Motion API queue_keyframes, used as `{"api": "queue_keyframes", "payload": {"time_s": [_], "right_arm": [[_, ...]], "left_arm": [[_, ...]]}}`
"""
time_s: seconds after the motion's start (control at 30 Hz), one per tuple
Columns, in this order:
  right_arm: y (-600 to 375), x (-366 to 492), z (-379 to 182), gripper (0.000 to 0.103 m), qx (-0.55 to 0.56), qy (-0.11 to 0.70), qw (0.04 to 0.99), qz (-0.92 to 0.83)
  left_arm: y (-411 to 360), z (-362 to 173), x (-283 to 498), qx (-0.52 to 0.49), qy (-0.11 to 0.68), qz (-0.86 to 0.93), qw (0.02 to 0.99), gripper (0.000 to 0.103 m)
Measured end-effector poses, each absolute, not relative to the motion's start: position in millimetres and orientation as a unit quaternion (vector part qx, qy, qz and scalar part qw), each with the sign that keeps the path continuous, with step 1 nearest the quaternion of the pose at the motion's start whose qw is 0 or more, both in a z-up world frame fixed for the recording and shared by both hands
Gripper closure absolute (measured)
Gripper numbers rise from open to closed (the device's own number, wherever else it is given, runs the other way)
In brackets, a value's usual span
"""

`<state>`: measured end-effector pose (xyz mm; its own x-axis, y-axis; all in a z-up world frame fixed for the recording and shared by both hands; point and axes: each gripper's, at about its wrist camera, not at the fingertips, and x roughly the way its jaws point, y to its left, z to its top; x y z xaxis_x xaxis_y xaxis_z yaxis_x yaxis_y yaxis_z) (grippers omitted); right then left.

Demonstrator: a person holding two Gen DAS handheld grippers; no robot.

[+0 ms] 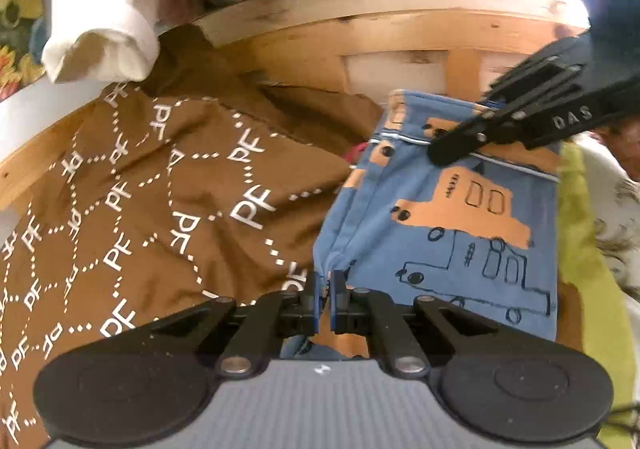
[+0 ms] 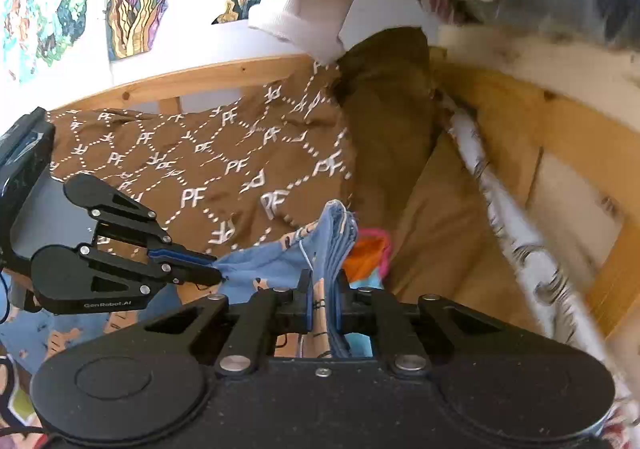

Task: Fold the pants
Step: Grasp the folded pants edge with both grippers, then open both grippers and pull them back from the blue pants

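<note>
Blue pants on the bed, right of the brown blanket. An edge is clenched by the left tool and by the right tool; both edges should be kept taut and level.

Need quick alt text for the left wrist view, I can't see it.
The left gripper is shut on an edge of the blue truck-print pants, while the right gripper pinches their far edge. They lie beside a brown PF-patterned blanket.

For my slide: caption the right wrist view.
Both claws, right and left, pinch blue pants above a brown blanket.
</note>
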<state>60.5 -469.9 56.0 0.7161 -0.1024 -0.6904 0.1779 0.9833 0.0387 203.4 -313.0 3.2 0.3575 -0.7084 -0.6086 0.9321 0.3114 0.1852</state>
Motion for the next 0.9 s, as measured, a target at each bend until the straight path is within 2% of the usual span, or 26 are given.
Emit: {"api": "queue_keyframes", "payload": {"time_s": [0.1, 0.17, 0.2, 0.23, 0.3, 0.33, 0.37, 0.4, 0.53, 0.77, 0.8, 0.83, 0.9], "right_arm": [[-476.2, 70.3, 41.0, 0.094, 0.031, 0.388, 0.917, -0.09], [-478.4, 71.8, 27.8, 0.092, 0.02, 0.399, 0.912, -0.097], [-477.8, 73.3, 22.8, 0.091, 0.017, 0.4, 0.911, -0.101], [-477.2, 71.7, 21.0, 0.087, 0.014, 0.399, 0.911, -0.104], [-473.6, 68.9, 23.7, 0.065, 0.002, 0.394, 0.913, -0.11], [-469.8, 66.2, 26.3, 0.041, -0.011, 0.39, 0.913, -0.117], [-463.8, 64.2, 29.5, 0.025, -0.029, 0.383, 0.915, -0.124], [-456.9, 61.6, 33.6, 0.023, -0.053, 0.369, 0.919, -0.129], [-426.8, 65.2, 43.0, 0.02, -0.107, 0.335, 0.929, -0.116], [-363.8, 109.4, 11.0, 0.019, 0.023, 0.356, 0.933, 0.057], [-354.2, 117.9, 2.2, 0.019, 0.047, 0.365, 0.926, 0.08], [-343.8, 128.6, -7.5, 0.021, 0.063, 0.38, 0.917, 0.097], [-327.9, 143.4, -26.1, 0.022, 0.064, 0.411, 0.905, 0.094]], "left_arm": [[-324.7, -12.4, 207.6, 0.254, 0.231, -0.492, 0.8, 0.084], [-318.4, -15.9, 205.4, 0.243, 0.235, -0.47, 0.815, 0.065], [-311.6, -14.0, 203.8, 0.237, 0.233, -0.459, 0.824, 0.045], [-300.3, -9.8, 199.2, 0.226, 0.225, -0.447, 0.836, 0.033], [-277.2, -2.6, 191.7, 0.208, 0.213, -0.428, 0.853, 0.026], [-258.6, 1.0, 185.4, 0.199, 0.21, -0.414, 0.863, 0.023], [-242.0, 4.0, 180.9, 0.193, 0.21, -0.4, 0.871, 0.022], [-225.5, 5.7, 178.6, 0.185, 0.215, -0.383, 0.879, 0.019], [-147.8, 4.3, 182.7, 0.152, 0.266, -0.289, 0.907, 0.018], [-0.9, -19.7, 198.0, 0.081, 0.365, -0.135, 0.918, 0.018], [16.1, -21.6, 196.8, 0.069, 0.37, -0.124, 0.918, 0.023], [33.4, -23.3, 194.6, 0.05, 0.369, -0.128, 0.919, 0.036], [56.2, -18.2, 186.8, 0.032, 0.359, -0.129, 0.924, 0.05]]}}
